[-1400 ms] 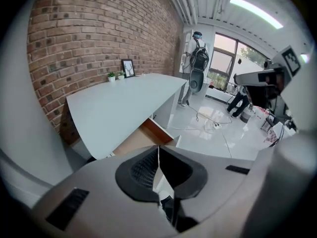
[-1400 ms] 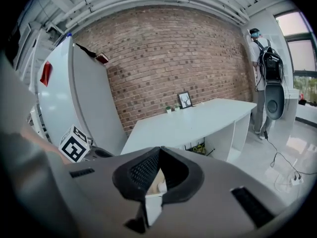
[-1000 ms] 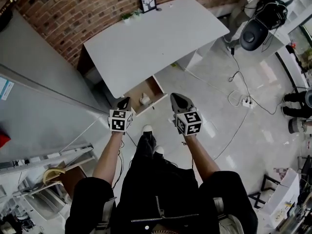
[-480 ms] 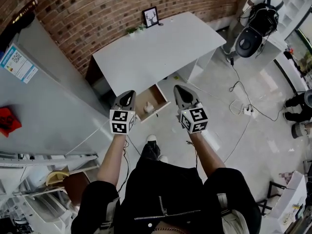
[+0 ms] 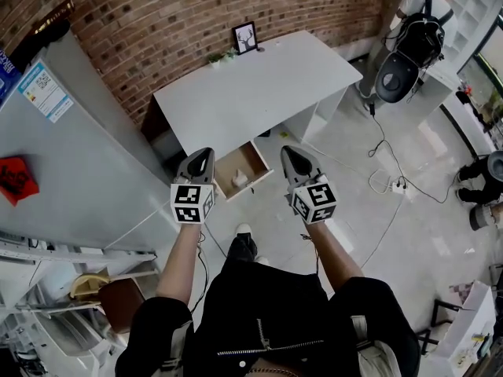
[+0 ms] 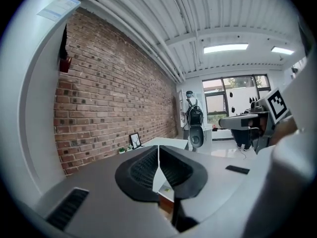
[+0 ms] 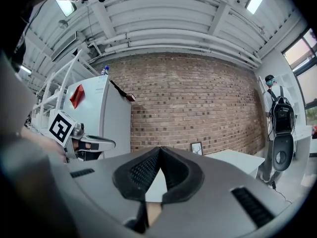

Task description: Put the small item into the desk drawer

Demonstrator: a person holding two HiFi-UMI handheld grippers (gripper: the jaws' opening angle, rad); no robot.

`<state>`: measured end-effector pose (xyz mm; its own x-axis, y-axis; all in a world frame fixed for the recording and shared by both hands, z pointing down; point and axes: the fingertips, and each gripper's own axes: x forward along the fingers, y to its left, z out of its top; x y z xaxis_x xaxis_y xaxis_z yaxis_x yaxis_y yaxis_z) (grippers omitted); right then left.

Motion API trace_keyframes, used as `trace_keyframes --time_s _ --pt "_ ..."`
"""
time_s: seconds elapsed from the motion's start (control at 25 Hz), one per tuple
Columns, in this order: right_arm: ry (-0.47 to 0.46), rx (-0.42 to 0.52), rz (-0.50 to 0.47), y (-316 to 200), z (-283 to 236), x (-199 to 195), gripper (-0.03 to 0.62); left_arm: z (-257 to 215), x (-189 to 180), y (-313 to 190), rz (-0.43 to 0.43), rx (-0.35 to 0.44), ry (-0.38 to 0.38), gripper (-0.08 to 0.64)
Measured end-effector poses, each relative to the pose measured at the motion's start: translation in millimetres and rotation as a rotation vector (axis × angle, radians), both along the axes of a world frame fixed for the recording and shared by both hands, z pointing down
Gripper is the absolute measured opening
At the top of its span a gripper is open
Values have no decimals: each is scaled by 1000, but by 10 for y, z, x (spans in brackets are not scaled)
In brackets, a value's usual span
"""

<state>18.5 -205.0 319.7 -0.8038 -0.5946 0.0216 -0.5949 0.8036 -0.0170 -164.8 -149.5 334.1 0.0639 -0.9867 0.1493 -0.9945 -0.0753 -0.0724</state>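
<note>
A white desk (image 5: 259,85) stands against the brick wall, and its wooden drawer (image 5: 253,162) is pulled open toward me. A small white item (image 5: 240,179) lies inside the drawer. My left gripper (image 5: 198,163) hangs over the drawer's left corner with its jaws shut and empty. To the right of the drawer, above the floor, my right gripper (image 5: 295,163) is also shut and holds nothing. In the left gripper view the left gripper (image 6: 158,151) has its black pads together; in the right gripper view the right gripper (image 7: 159,152) shows the same.
A tall grey cabinet (image 5: 71,163) stands left of the desk. On the desk's back edge sit a picture frame (image 5: 245,36) and a small plant (image 5: 220,56). An office chair with a backpack (image 5: 401,57), floor cables with a power strip (image 5: 397,185) and a person's legs (image 5: 479,159) are at right.
The head view has shifted, so the desk and drawer sit slightly lower and more central. Both grippers stay shut and side by side near the drawer front.
</note>
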Motion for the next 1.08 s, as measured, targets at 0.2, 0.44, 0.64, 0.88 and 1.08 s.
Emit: trace_keyframes --time_s 0.2,0.44,0.64,0.88,1.08 --pt "14 0 -12 85 38 51 6 25 49 107 -10 11 -2 25" --pt "17 -15 -14 131 128 56 6 66 73 162 -14 3 2 25" --pt "21 -17 -17 151 145 55 6 87 92 180 -13 -6 4 25" --pt "22 -18 -15 165 166 93 6 135 133 201 -9 -16 2 25" --pt "23 -23 -13 158 211 121 6 186 162 182 -4 -26 2 25"
